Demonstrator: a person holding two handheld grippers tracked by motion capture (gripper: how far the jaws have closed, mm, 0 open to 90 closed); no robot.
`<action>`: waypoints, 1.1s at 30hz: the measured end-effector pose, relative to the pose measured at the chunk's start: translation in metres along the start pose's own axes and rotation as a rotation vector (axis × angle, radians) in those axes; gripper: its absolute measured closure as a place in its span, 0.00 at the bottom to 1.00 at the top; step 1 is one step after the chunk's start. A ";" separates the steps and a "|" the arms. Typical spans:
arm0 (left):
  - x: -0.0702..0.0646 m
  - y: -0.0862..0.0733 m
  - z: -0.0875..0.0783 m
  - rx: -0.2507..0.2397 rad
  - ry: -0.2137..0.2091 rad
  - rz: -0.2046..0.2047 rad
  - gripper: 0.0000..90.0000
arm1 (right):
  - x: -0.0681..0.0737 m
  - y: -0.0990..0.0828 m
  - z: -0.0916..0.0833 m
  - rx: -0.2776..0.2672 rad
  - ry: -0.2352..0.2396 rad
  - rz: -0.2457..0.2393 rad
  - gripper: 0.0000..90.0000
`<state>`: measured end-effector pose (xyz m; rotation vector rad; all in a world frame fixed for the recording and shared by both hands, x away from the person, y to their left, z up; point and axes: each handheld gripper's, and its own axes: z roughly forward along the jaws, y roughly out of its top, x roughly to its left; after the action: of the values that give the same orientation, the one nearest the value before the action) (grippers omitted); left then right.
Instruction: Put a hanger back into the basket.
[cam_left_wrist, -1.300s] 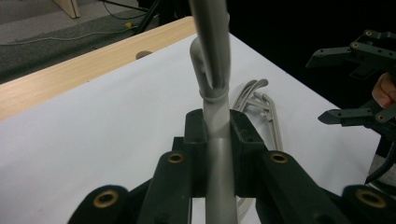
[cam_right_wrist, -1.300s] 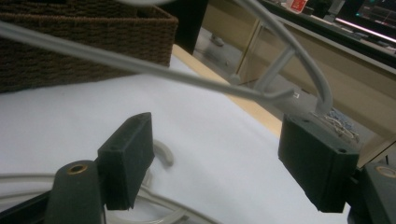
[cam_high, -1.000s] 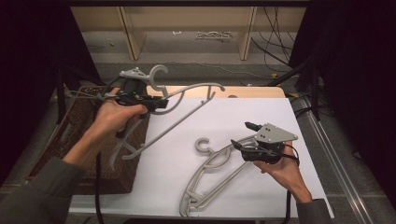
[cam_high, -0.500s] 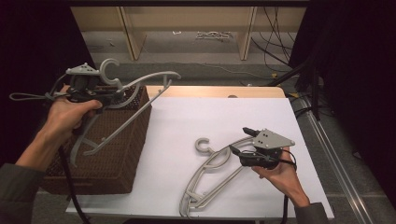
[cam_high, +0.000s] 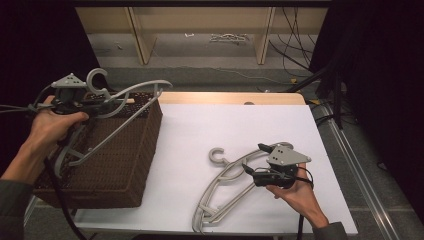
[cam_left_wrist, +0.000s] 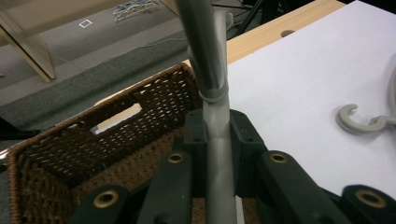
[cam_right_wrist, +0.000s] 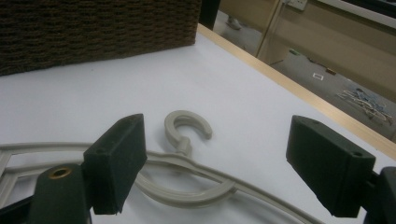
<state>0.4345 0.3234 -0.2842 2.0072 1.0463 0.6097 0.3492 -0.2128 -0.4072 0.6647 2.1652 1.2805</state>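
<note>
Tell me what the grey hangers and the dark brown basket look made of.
Grey hanger held over the basket and grey hanger lying on the table: likely moulded plastic, matte and smooth with a one-piece hook. Dark brown rectangular basket: woven wicker or rattan, judging by its open weave.

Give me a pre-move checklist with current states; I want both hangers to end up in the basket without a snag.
1. Left gripper shut on the held hanger: ok.
2. Held hanger over the wicker basket: ok.
3. Basket interior free for it: cannot tell.
4. Right gripper open: ok, its jaws have just been opening.
5. Table hanger lying flat on the white table: ok.
6. Right pads closed on the table hanger: not ok, they straddle it without pressing.
</note>
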 end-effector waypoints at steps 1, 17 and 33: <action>0.003 -0.001 -0.003 0.015 0.005 0.014 0.88 | 0.000 0.000 0.000 0.001 0.000 -0.001 0.24; 0.037 -0.035 -0.013 0.029 0.053 -0.011 0.88 | 0.000 -0.006 0.001 0.037 -0.002 -0.015 0.24; 0.044 -0.044 0.025 0.206 0.043 0.021 0.88 | 0.000 -0.008 0.004 0.044 -0.008 -0.026 0.25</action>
<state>0.4552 0.3660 -0.3318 2.1930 1.1555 0.5785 0.3503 -0.2137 -0.4160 0.6553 2.1940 1.2183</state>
